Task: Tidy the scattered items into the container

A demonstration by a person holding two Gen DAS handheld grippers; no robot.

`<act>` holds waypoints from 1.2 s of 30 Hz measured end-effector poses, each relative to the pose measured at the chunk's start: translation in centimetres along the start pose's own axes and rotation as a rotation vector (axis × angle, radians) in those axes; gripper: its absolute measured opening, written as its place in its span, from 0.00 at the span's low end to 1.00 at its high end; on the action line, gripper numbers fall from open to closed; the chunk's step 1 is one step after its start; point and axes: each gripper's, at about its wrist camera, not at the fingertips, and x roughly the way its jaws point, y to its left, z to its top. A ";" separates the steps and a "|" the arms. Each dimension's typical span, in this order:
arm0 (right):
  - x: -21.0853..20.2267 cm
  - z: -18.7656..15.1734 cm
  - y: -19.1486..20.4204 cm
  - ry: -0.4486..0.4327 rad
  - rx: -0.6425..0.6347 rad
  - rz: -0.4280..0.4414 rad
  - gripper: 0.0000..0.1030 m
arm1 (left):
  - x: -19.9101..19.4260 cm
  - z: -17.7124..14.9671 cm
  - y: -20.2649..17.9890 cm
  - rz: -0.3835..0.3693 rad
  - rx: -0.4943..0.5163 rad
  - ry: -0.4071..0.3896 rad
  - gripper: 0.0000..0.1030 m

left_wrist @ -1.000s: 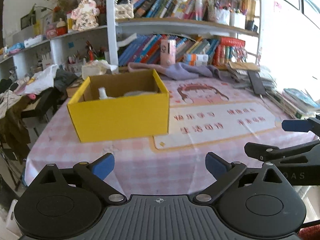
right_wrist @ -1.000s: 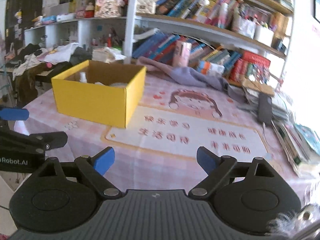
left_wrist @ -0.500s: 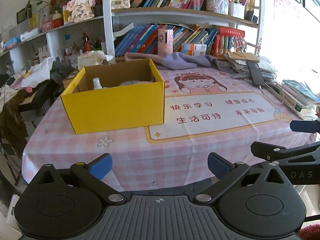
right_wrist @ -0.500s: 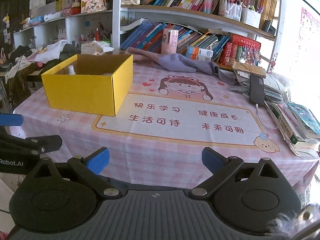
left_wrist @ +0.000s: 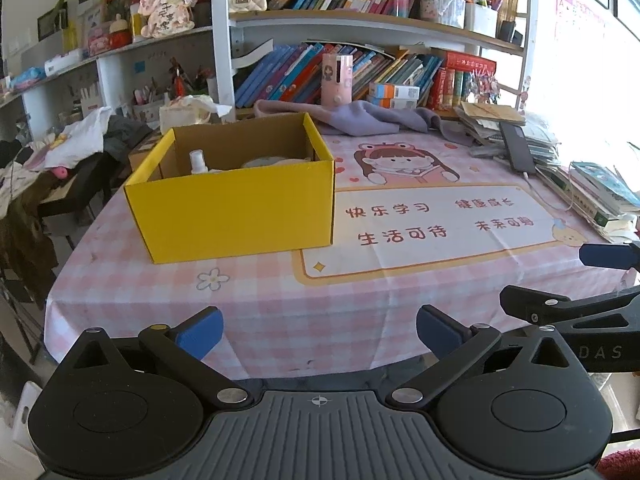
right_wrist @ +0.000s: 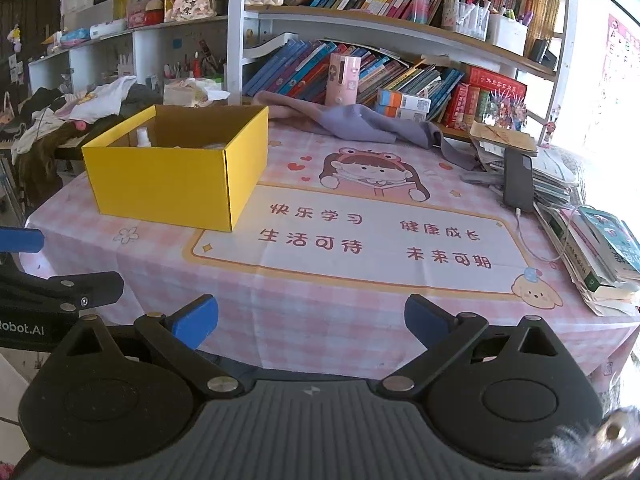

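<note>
While open-topped, yellow box (left_wrist: 236, 208) holds white spray bottle (left_wrist: 197, 161)

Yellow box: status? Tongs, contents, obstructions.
Left tongs open, empty. Right tongs open, empty. Yellow box upright on tablecloth, spray bottle inside. Nothing between tongs and box.

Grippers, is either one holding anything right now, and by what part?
Nothing is held. The left gripper and the right gripper are both open with bare pads, at the near table edge, apart from the yellow box.
</note>
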 end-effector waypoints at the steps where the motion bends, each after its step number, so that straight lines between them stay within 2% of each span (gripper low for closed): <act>1: 0.1 0.0 0.0 0.002 -0.001 0.001 0.98 | 0.0 -0.1 0.0 0.001 -0.001 0.002 1.00; 8: 0.2 0.1 0.4 0.009 -0.007 0.007 0.98 | 0.0 -0.3 0.4 0.006 -0.019 0.024 1.00; 36: 0.6 0.2 1.0 0.021 -0.020 0.004 1.00 | 0.3 -0.3 1.2 -0.007 -0.040 0.028 1.00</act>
